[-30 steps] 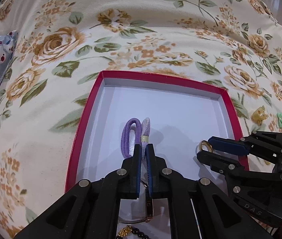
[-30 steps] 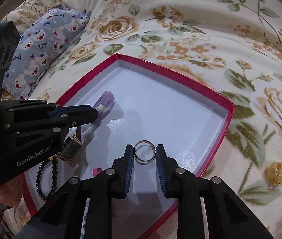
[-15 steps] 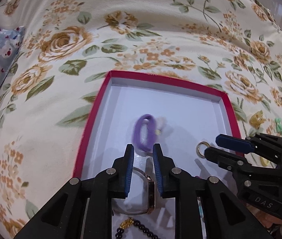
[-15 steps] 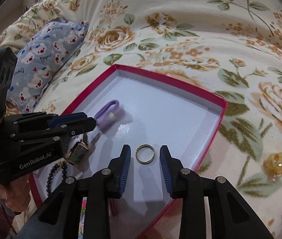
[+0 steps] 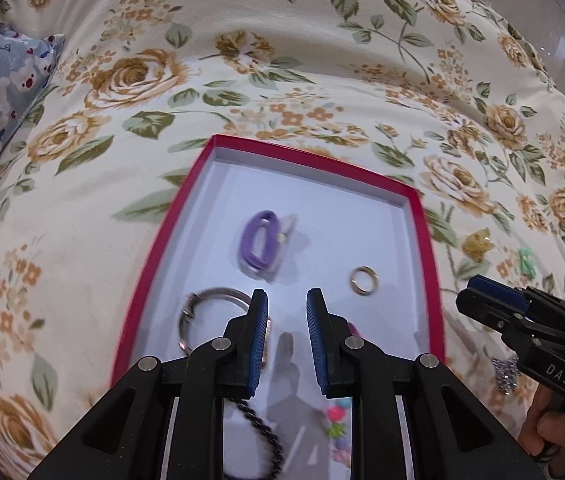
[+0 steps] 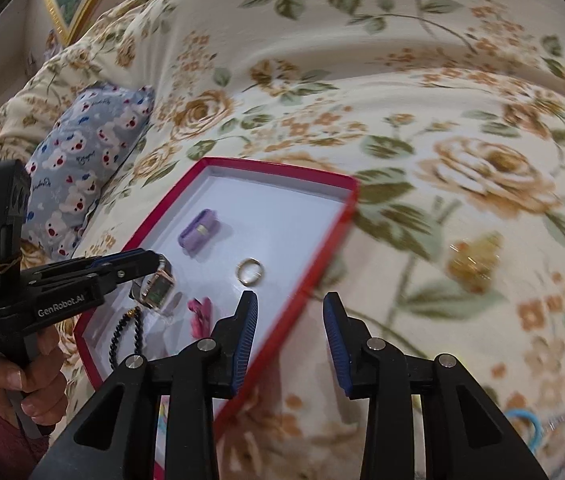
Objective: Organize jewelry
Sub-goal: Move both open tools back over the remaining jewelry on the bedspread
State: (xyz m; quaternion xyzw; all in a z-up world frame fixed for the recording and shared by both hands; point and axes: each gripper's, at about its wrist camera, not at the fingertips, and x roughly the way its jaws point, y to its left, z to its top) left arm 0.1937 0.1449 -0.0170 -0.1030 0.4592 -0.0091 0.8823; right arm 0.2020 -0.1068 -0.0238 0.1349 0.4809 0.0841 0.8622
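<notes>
While both grippers hang above the bed, the red-rimmed box lies flat on the flowered bedspread, w/ a white floor.

Left gripper: jaws slightly apart, nothing between the pads; it is over the near part of the box. Seen from the right wrist view it is at the box's left edge, held by a hand in a pink sleeve.

Right gripper: jaws opening, wider than the left pair, nothing between them; they straddle the box's right rim, i.e. half over the box, half over the bedspread.

Contents of box:
- purple hair tie, approx. centre, folded double w/ a small gold clasp.
- gold ring, flat on the floor, right of the hair tie, apart from it and from both grippers.
- wristwatch, near-left; its band curves beside the left gripper's left finger.
- dark bead string, near edge.
- pink piece, between watch and ring; kind cannot be told.

Outside box, on the bedspread to its right: amber clip, mint-green piece, blue ring-shaped item (blurred).

Far left: blue bear-print pillow.
</notes>
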